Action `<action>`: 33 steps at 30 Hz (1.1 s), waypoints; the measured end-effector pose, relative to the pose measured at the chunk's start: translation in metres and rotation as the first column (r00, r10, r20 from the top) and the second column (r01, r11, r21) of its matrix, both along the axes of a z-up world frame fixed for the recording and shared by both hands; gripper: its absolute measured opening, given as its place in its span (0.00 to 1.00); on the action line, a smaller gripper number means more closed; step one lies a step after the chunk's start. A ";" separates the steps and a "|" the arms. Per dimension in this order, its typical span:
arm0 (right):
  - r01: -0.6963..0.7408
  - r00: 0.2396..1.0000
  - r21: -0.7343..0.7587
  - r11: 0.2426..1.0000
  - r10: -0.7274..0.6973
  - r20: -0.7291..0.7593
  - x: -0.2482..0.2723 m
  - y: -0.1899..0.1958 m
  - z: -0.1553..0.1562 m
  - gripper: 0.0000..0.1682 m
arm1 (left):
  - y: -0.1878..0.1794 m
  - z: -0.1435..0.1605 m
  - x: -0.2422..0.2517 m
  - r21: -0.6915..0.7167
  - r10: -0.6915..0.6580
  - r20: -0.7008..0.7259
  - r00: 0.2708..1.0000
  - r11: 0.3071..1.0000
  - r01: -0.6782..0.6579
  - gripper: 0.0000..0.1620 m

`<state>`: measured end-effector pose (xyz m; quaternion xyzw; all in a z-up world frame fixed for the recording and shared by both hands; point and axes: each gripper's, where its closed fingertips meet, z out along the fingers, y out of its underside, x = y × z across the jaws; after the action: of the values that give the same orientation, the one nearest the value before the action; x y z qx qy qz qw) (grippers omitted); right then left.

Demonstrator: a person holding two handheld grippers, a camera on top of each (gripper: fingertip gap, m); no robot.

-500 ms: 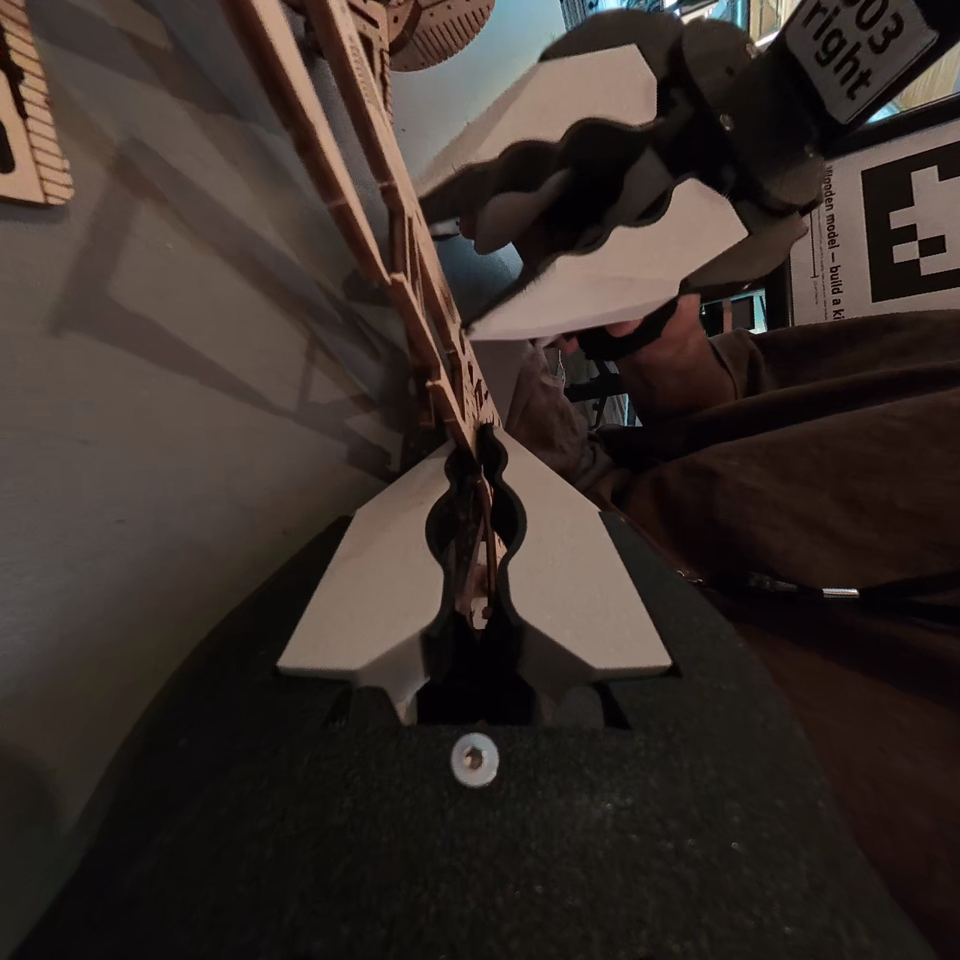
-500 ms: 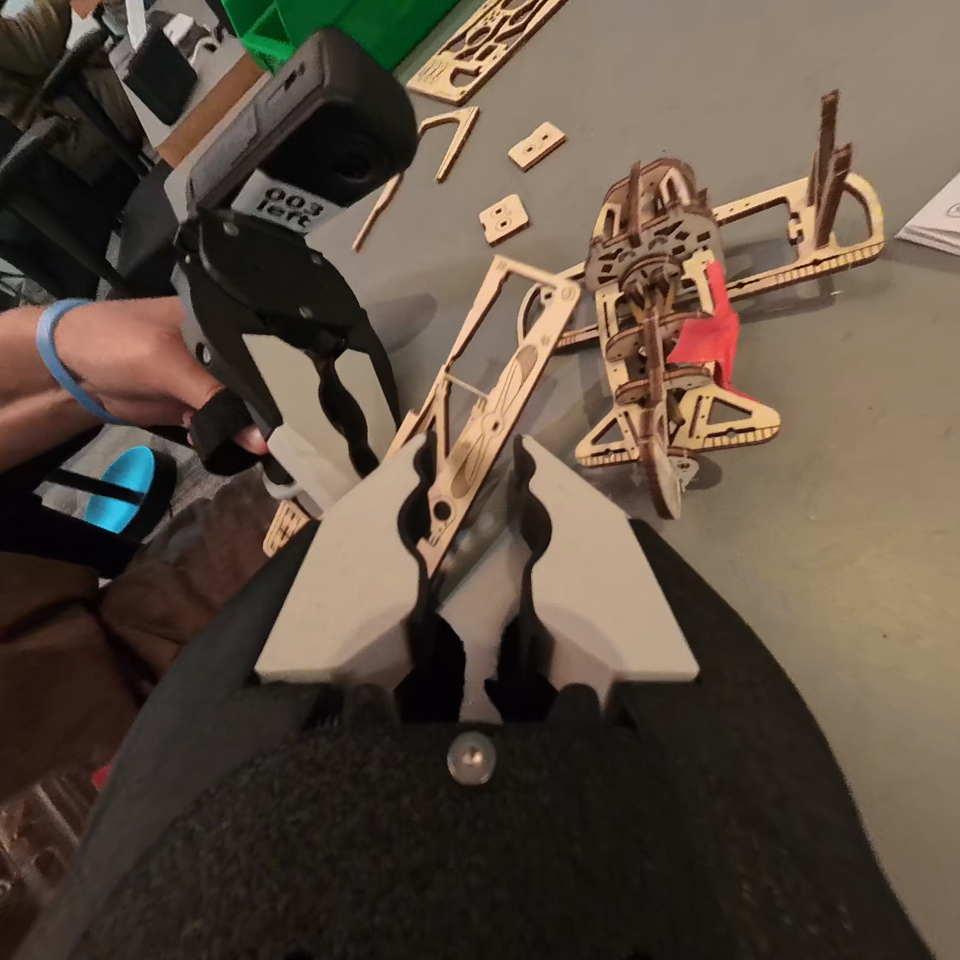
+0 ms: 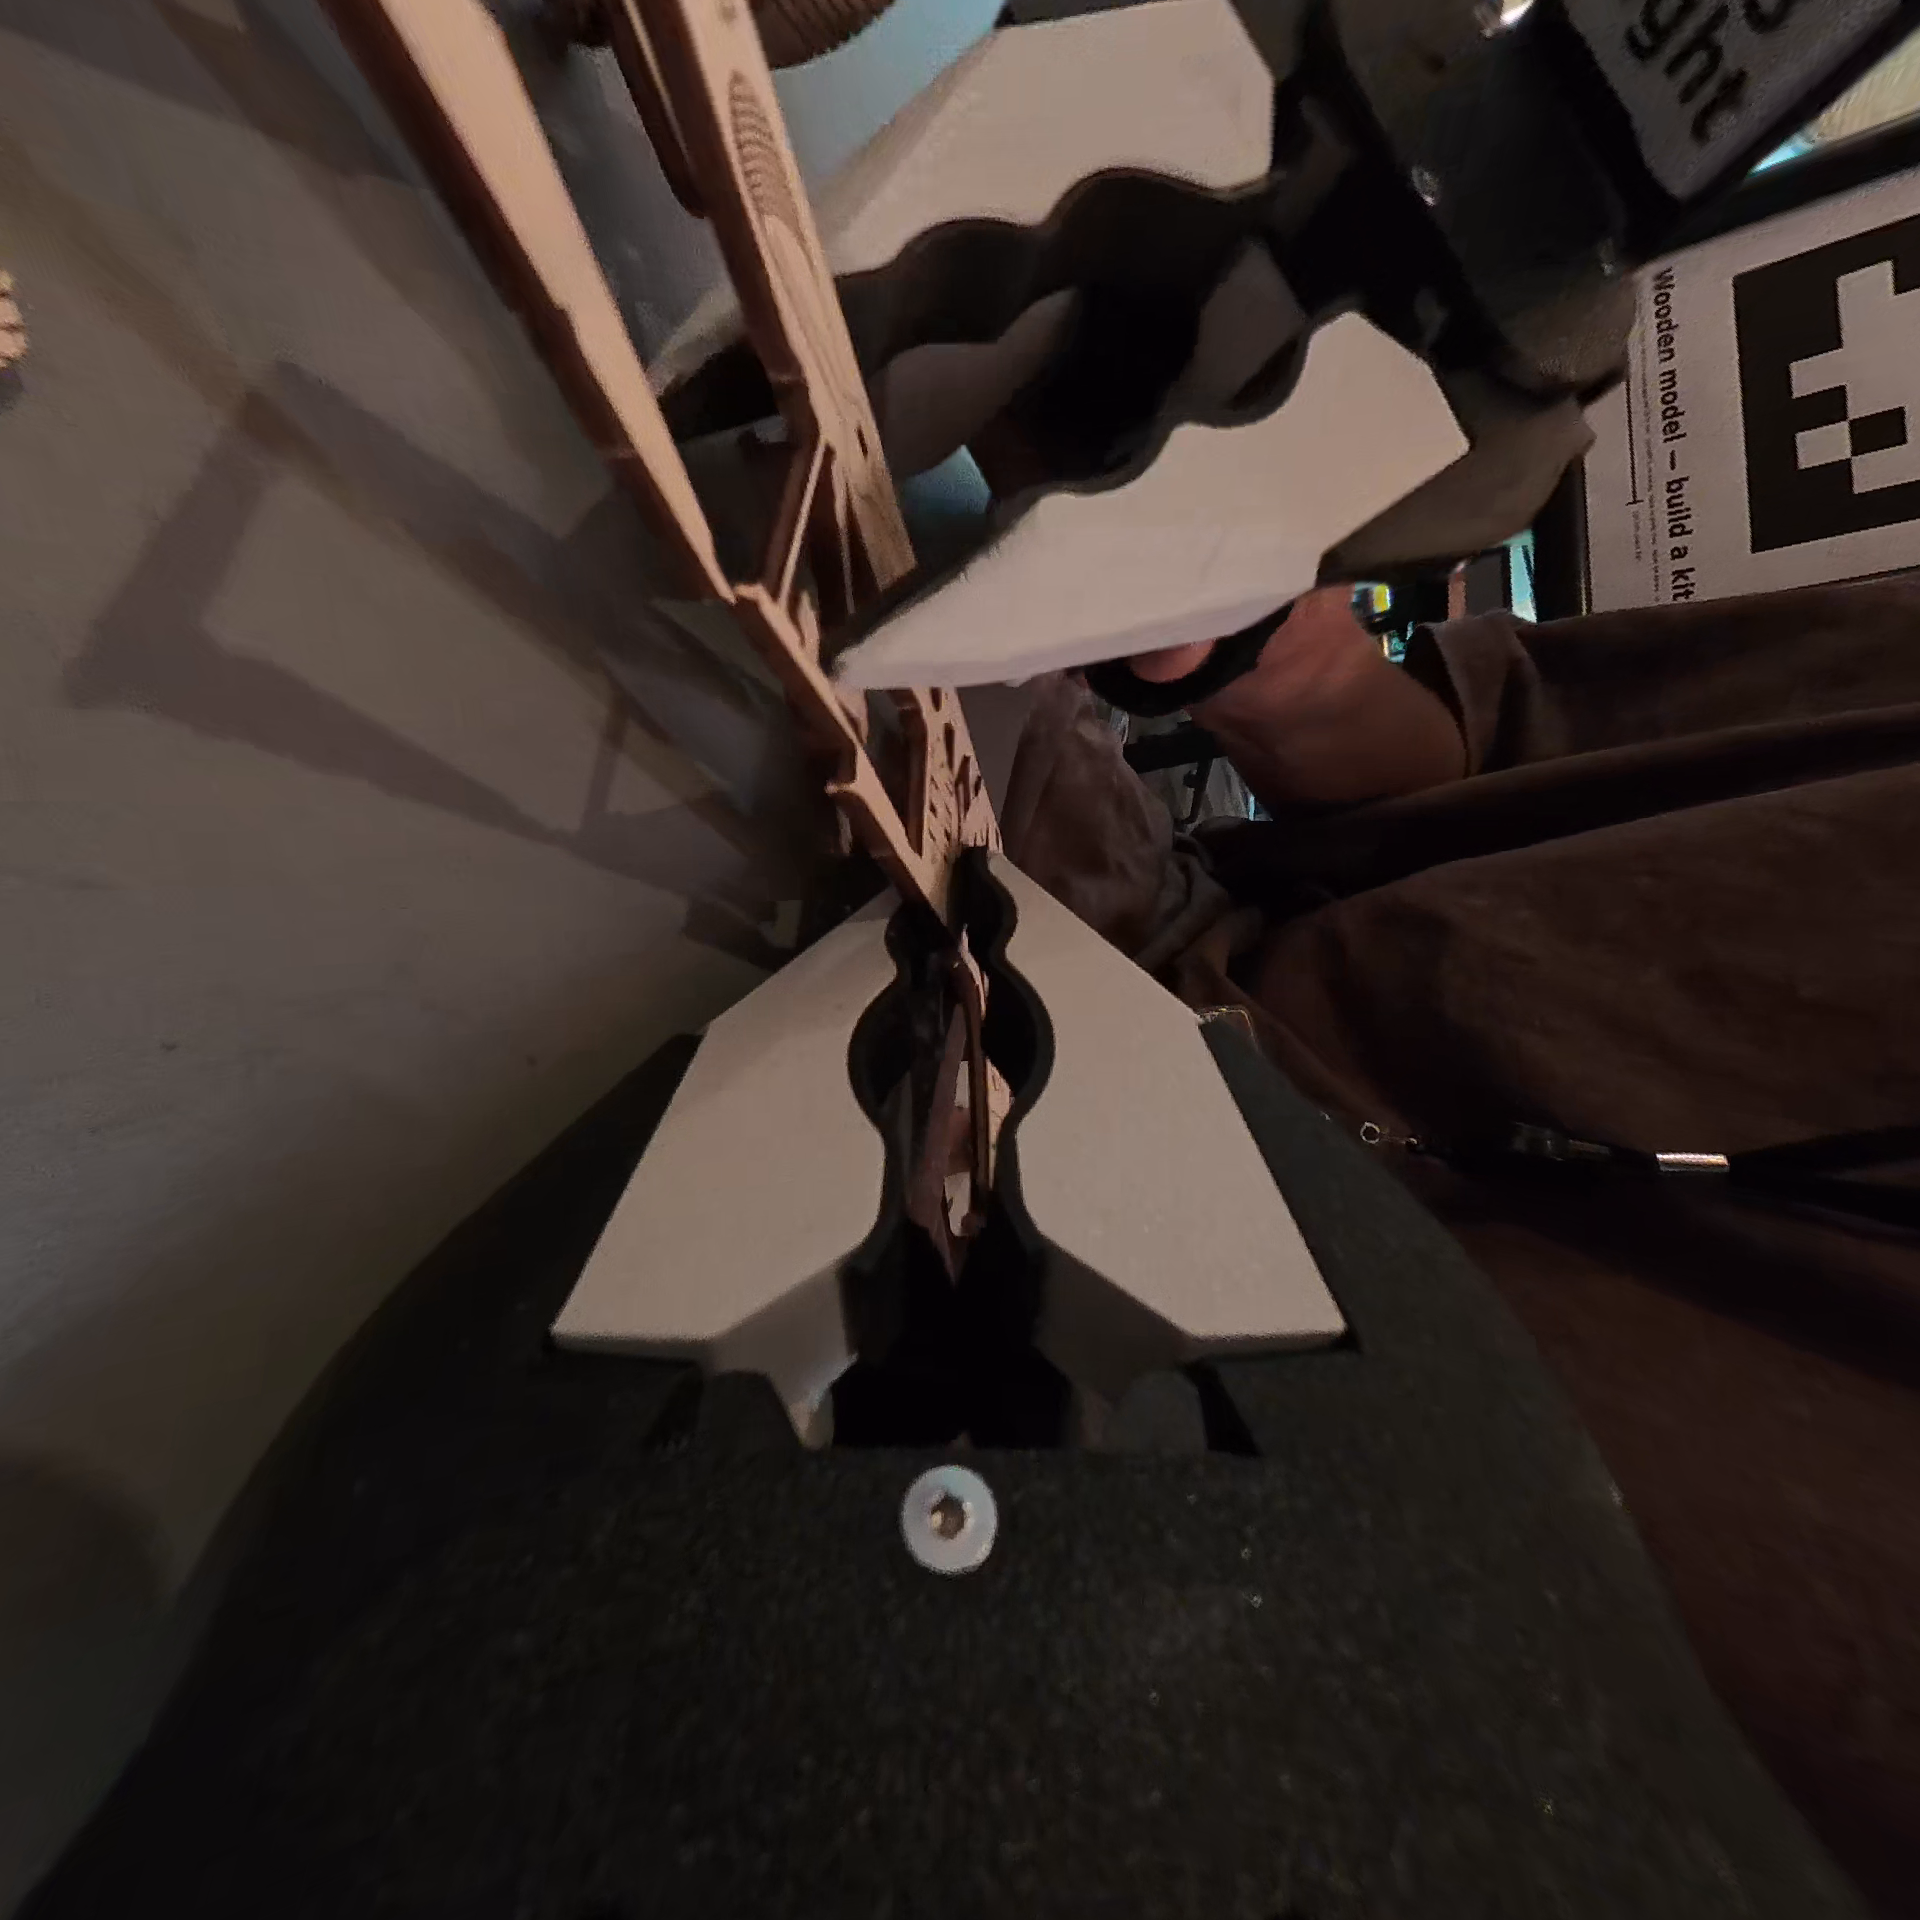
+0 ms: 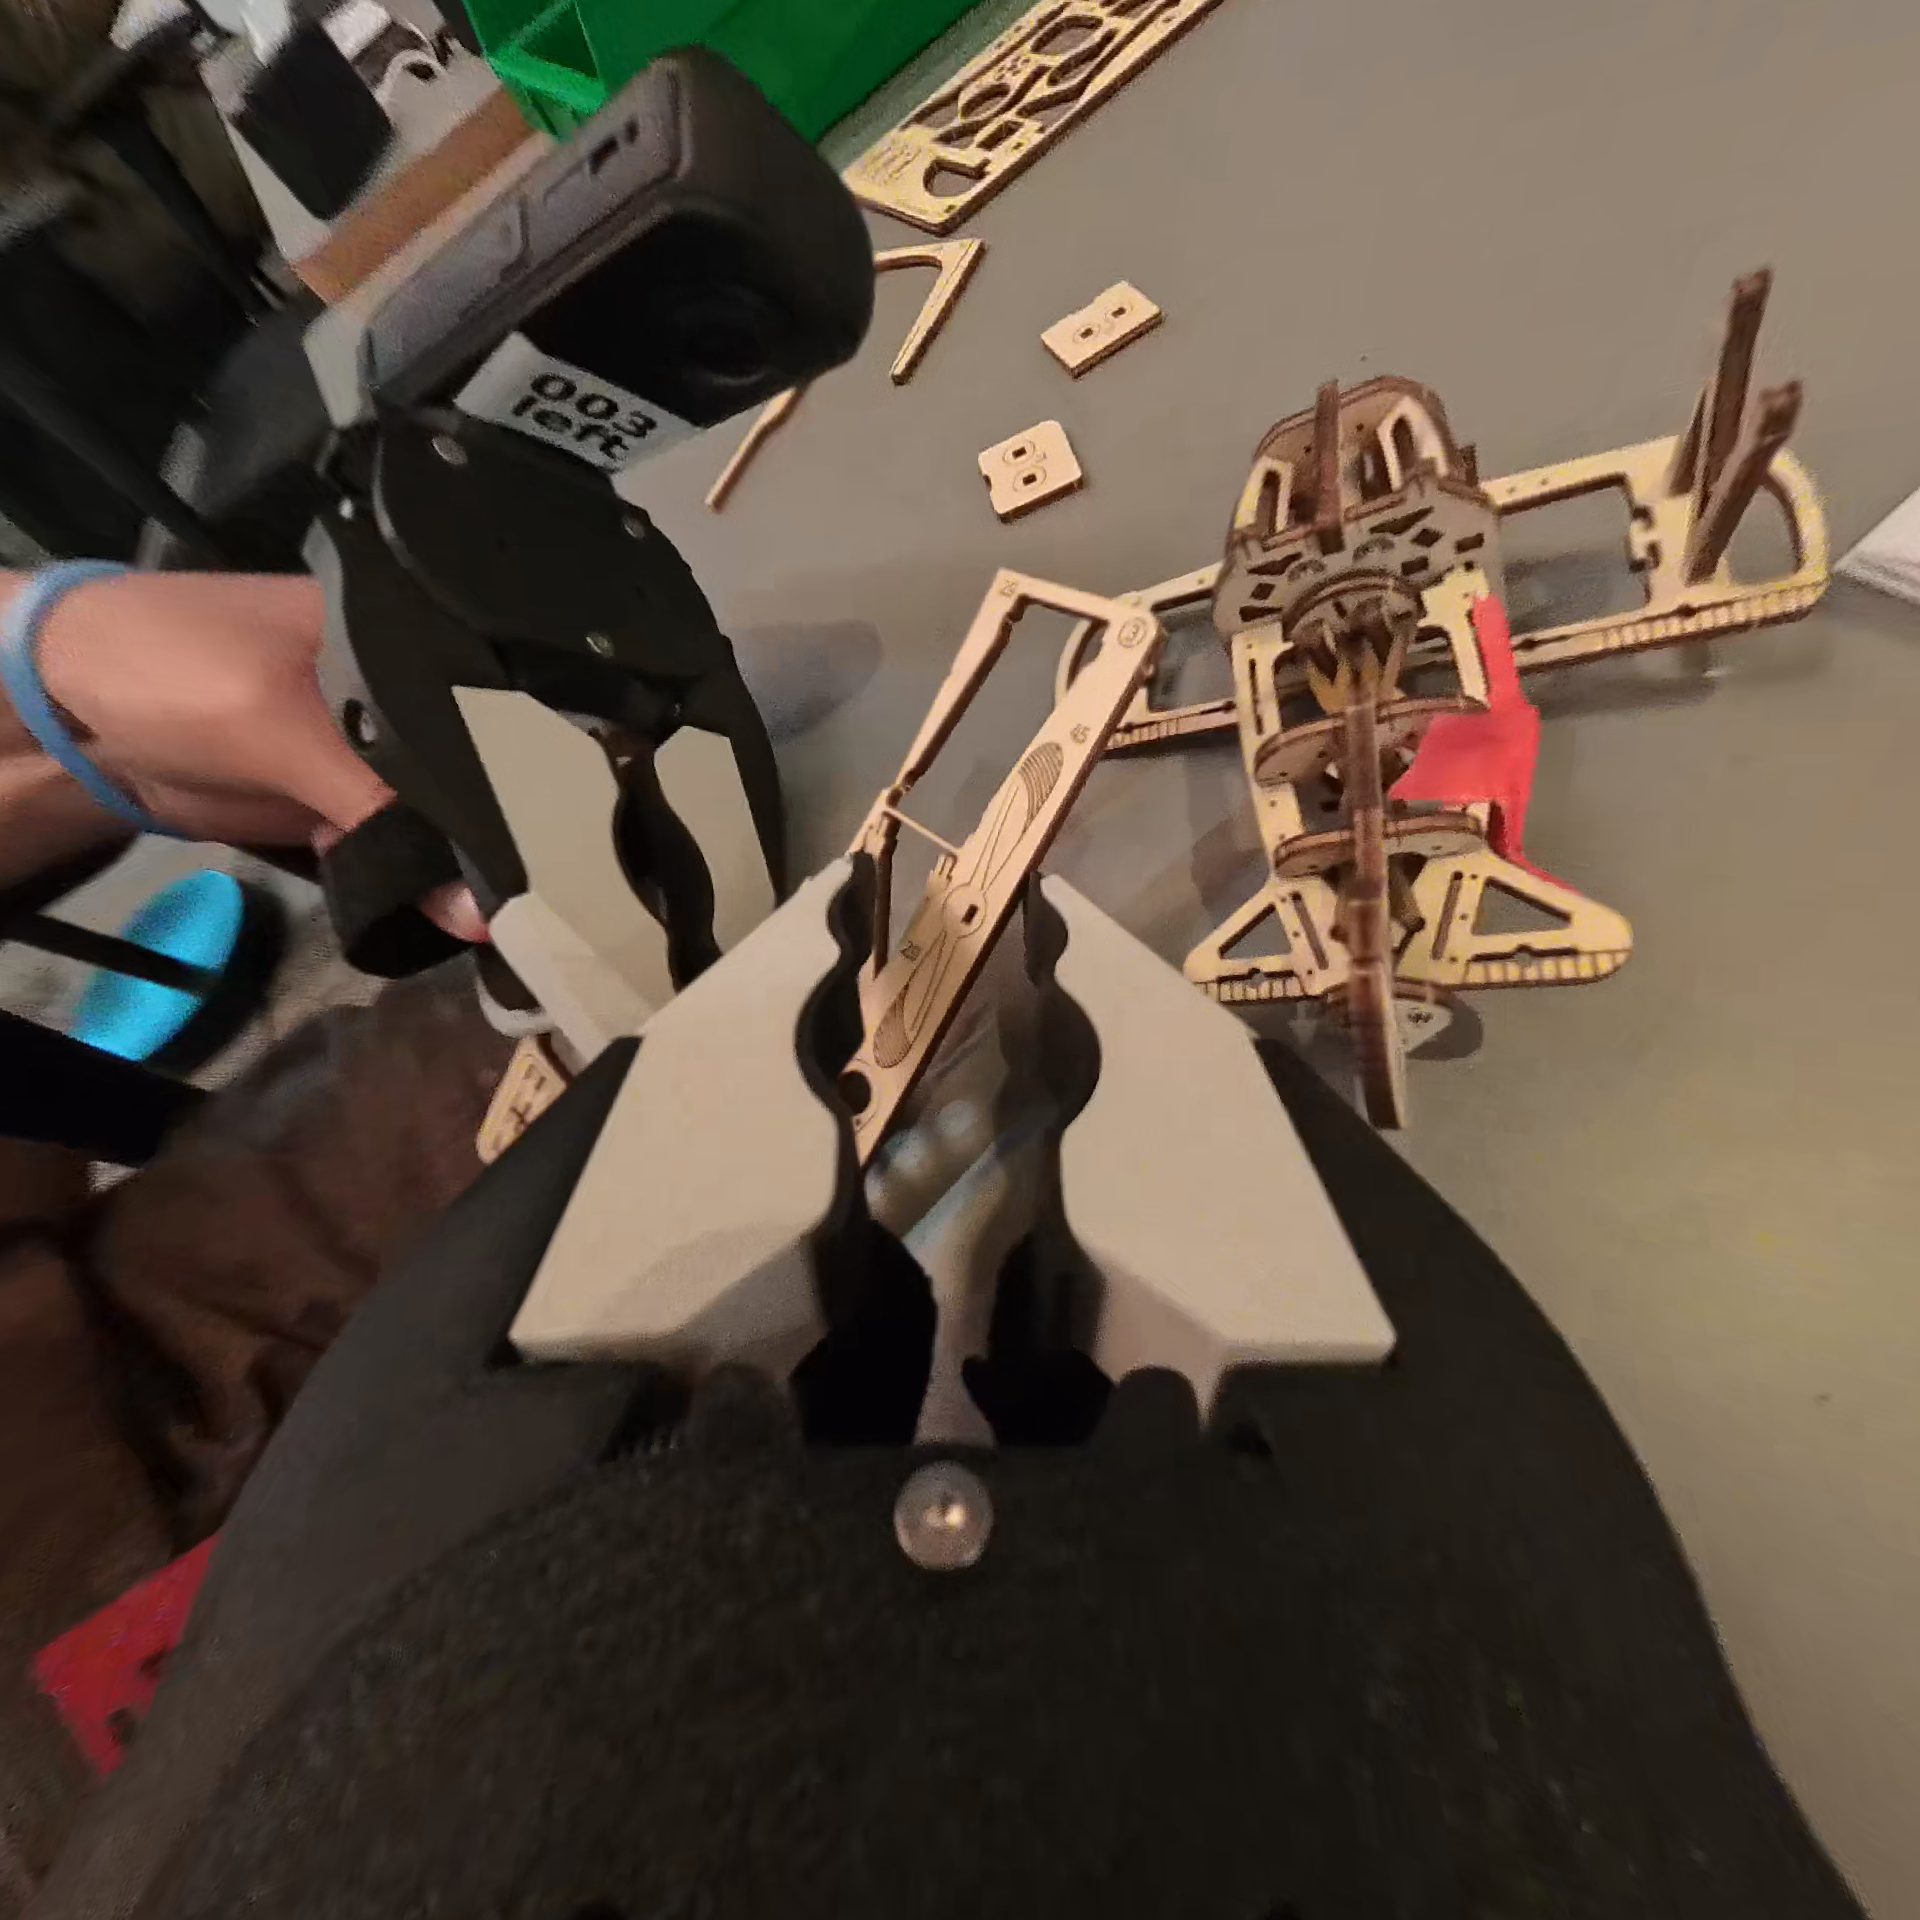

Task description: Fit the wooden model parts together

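Note:
A thin wooden part frame (image 3: 774,239) with an engraved propeller stands on edge above the grey table. My left gripper (image 3: 951,883) is shut on its lower end. My right gripper (image 4: 945,883) is open, and its jaws straddle the propeller strip of the frame (image 4: 1039,748); its left finger touches the strip. In the left wrist view the right gripper (image 3: 883,447) shows with its tips at the frame. In the right wrist view the left gripper (image 4: 665,831) stands close by on the left. The partly built wooden plane (image 4: 1351,748) lies just beyond the frame.
A red piece (image 4: 1475,748) sticks to the plane. Two small square wooden pieces (image 4: 1029,468) (image 4: 1101,324), a bent strip (image 4: 935,301), a cut-out part sheet (image 4: 1018,94) and a green bin (image 4: 727,52) lie farther back. A person's brown clothing (image 3: 1558,935) is beside the table. My hands' fingertips stand some 8 cm from each other. The partly built wooden plane (image 4: 1351,748) is about 6 cm from my right fingertips.
The two grippers have come a little closer together along the frame. The left gripper still holds the frame, and the right gripper's jaws stay apart.

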<state>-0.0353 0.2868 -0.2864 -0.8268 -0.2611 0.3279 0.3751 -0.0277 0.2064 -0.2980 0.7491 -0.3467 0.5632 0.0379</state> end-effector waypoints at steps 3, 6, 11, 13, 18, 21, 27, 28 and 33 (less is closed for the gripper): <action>0.010 0.990 0.072 0.997 -0.020 0.141 0.003 0.000 -0.008 0.14 | -0.003 -0.002 0.000 0.008 -0.010 -0.010 1.000 1.000 0.011 0.03; 0.006 0.990 0.090 0.996 -0.019 0.142 0.000 -0.001 -0.003 0.14 | -0.008 -0.002 0.001 0.022 -0.025 -0.006 1.000 0.999 0.025 0.01; 0.025 0.992 -0.006 1.000 -0.026 -0.122 0.012 0.000 0.030 0.16 | -0.003 0.007 -0.004 0.003 0.024 0.036 0.999 1.000 -0.024 0.00; 0.008 0.983 0.008 1.000 -0.007 -0.186 0.021 -0.003 0.047 0.17 | -0.002 0.008 -0.011 0.008 0.024 0.038 0.999 1.000 -0.025 0.00; 0.083 0.969 0.050 0.995 -0.069 -0.236 0.065 -0.006 0.072 0.14 | -0.001 0.026 -0.021 -0.027 0.046 0.115 0.992 0.999 -0.043 0.00; 0.125 0.966 0.005 0.992 -0.120 -0.227 0.086 -0.006 0.068 0.14 | -0.001 0.030 -0.025 0.006 0.050 0.103 0.993 0.999 -0.051 0.00; 0.157 0.959 -0.089 0.984 -0.174 -0.223 0.099 -0.030 0.053 0.10 | 0.034 0.036 -0.092 0.022 0.210 -0.011 0.978 0.977 -0.210 0.00; 0.161 0.959 -0.102 0.982 -0.180 -0.219 0.100 -0.033 0.050 0.10 | 0.045 0.039 -0.109 0.007 0.262 -0.032 0.964 0.965 -0.262 0.00; 0.153 0.958 -0.128 0.980 -0.178 -0.223 0.101 -0.034 0.048 0.09 | 0.108 0.054 -0.168 0.031 0.448 -0.142 0.882 0.893 -0.449 0.00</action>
<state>0.0662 0.2523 -0.2380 -0.8208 -0.1267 0.4039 0.3835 -0.1952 0.3140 -0.2444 0.8479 -0.1597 0.5011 -0.0672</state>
